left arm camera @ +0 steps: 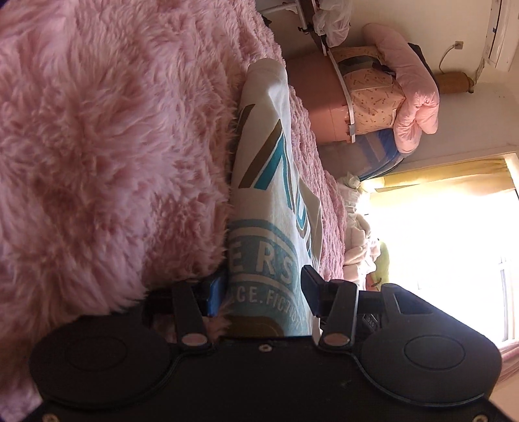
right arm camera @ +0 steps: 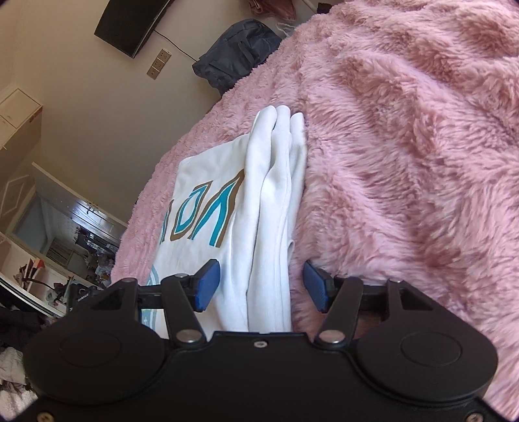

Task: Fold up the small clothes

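Observation:
A white T-shirt [left arm camera: 269, 194] with teal and brown lettering lies partly folded on a pink fluffy blanket [left arm camera: 97, 130]. My left gripper [left arm camera: 263, 289] is open, its blue pads straddling the printed end of the shirt without squeezing it. In the right wrist view the same T-shirt [right arm camera: 201, 194] shows a bunched white fold [right arm camera: 275, 181] running along its edge next to the blanket [right arm camera: 405, 162]. My right gripper [right arm camera: 262, 287] is open around the near end of that fold, with the pads standing clear of the cloth on both sides.
A rolled pink quilt [left arm camera: 415, 107] and packed storage bags [left arm camera: 373, 91] stand beyond the bed by a bright window [left arm camera: 438, 243]. White clothes [left arm camera: 356, 240] are piled at the bed's edge. A dark bag [right arm camera: 236, 48] and a black wall screen [right arm camera: 129, 22] lie beyond.

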Tool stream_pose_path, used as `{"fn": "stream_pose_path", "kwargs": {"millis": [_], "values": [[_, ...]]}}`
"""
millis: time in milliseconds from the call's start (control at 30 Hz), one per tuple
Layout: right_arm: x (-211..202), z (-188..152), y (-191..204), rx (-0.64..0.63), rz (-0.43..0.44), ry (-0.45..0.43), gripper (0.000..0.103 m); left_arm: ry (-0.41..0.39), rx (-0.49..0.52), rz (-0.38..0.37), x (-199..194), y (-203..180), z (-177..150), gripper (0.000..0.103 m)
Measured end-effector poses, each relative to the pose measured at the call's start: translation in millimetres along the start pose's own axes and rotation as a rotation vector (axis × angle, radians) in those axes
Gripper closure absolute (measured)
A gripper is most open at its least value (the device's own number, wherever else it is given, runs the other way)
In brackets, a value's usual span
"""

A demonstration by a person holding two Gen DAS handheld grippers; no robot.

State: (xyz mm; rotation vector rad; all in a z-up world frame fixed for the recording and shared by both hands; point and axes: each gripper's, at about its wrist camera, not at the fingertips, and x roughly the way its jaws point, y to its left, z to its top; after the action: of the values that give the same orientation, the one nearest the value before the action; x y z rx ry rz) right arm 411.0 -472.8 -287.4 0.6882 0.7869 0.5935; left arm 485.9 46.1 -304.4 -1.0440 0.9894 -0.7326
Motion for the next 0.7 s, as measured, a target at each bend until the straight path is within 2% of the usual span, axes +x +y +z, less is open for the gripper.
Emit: {"fn": "stream_pose_path", "kwargs": {"millis": [33,133,267,400,500,533,600,667,700], "values": [[3.2,1.6,-1.7,0.011,0.019,-0.004,0.044,0.009,-0.004,-0.006,4.3,0.8,4.2,0.052],[18.0,7.8,-2.9,0.021,0.065,0.006,0.035,0.045,-0.012,-0.018,19.1,0.7,13.2,0.051],[32.4,15.0,0.8,0.011,0.091,0.018,0.031,0.076,-0.012,-0.039,40.4,-1.6,25.1,0.051],[40.5,18.0,0.6,0.037,0.133,0.021,0.031,0.086,-0.048,-0.06,61.9,-0.7,30.2,0.052],[44.5,19.1,-0.8,0.078,0.149,0.013,0.032,0.076,-0.058,-0.083,66.0,-5.1,29.2,0.059],[42.9,18.9,0.2,0.088,0.149,0.003,0.036,0.071,-0.057,-0.09,65.6,-7.2,28.5,0.059],[38.6,18.3,5.0,0.074,0.143,0.0,0.048,0.067,-0.024,-0.086,64.6,-18.1,27.6,0.073],[35.4,22.0,7.5,0.084,0.128,0.009,0.061,0.065,-0.002,-0.064,62.0,-25.2,26.8,0.08],[33.2,23.8,8.8,0.096,0.127,0.013,0.063,0.064,-0.006,-0.066,61.1,-28.1,27.6,0.081]]}}
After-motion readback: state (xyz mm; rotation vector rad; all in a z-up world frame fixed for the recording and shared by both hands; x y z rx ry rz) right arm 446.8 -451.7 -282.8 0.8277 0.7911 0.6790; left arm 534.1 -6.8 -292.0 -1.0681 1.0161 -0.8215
